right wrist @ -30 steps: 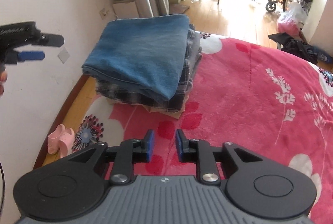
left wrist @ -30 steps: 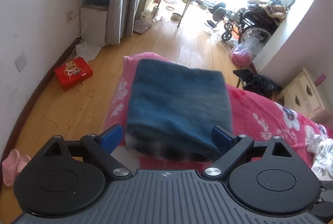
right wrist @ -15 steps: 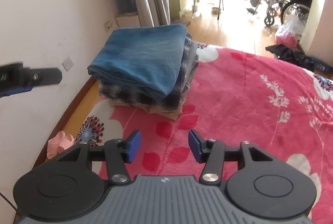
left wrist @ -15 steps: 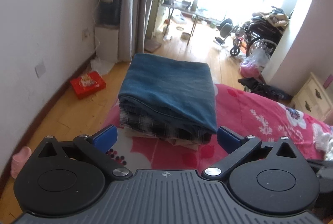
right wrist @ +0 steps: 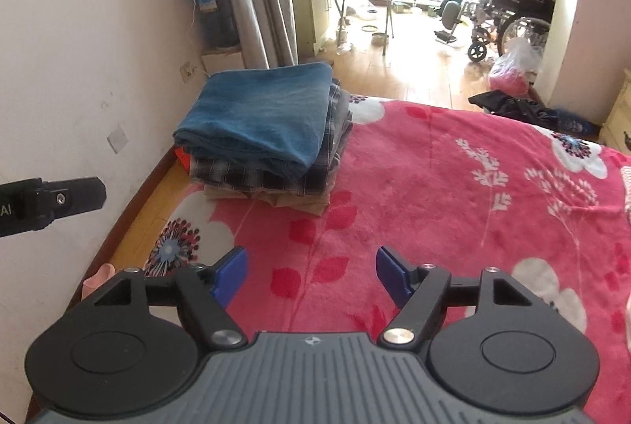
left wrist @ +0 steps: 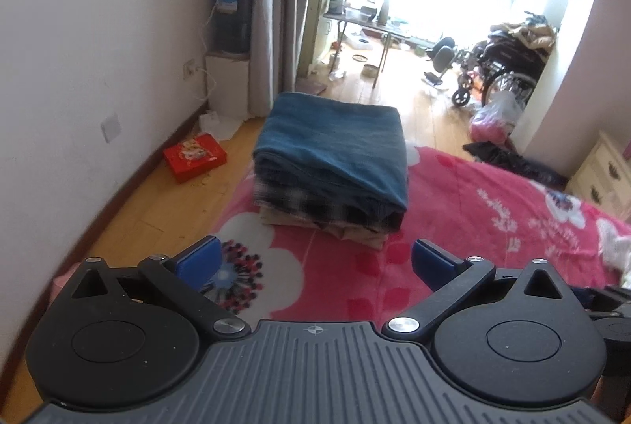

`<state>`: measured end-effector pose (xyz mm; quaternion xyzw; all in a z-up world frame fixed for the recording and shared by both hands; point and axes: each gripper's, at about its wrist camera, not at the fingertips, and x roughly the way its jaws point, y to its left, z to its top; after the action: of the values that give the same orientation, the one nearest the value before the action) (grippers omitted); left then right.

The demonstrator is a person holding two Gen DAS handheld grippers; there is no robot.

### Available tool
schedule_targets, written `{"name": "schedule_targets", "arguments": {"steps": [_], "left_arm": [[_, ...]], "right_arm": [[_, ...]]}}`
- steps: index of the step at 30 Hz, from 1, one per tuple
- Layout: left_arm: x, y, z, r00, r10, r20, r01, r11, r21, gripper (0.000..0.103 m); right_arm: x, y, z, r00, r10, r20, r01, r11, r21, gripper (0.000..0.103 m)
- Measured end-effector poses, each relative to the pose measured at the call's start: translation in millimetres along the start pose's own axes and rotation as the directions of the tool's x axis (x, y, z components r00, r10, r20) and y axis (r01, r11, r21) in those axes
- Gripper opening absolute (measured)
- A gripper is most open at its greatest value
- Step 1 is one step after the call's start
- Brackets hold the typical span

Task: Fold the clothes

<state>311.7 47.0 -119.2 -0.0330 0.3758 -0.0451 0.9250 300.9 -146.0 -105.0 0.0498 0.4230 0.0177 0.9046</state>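
Grippers, left [left wrist: 313,260] & right [right wrist: 311,272], fingers apart, above blanket [right wrist: 453,195].

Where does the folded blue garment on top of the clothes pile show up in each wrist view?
Left wrist: blue garment sits centre frame, topping the pile, beyond the open jaws.
Right wrist: blue garment sits left of centre, upper half, near the wall.
Shared landmark: the wheelchair at upper right in both views.

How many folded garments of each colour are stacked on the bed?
Blue denim garment: 1
Black-and-white plaid garment: 1
Tan garment: 1
Total: 3 distinct layers, though a greyish layer beside the plaid may be a fourth; I cannot tell.
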Motion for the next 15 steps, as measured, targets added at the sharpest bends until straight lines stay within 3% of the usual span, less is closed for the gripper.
{"name": "schedule_targets", "arguments": {"steps": [10,15], "left_arm": [[-52,1,-26,0.992,0.106,-0.065,-0.104,0.994,0.038,0.103],[-76,10,-40,0.987,0.150,-0.056,-0.150,0.989,0.011,0.103]], "right_arm": [[-51,24,-29,1.000,-0.018,-0.024,0.017,1.000,-0.021,0.079],[-73,38,-45,1.000,-0.017,-0.012,0.016,0.999,-0.038,0.088]]}}
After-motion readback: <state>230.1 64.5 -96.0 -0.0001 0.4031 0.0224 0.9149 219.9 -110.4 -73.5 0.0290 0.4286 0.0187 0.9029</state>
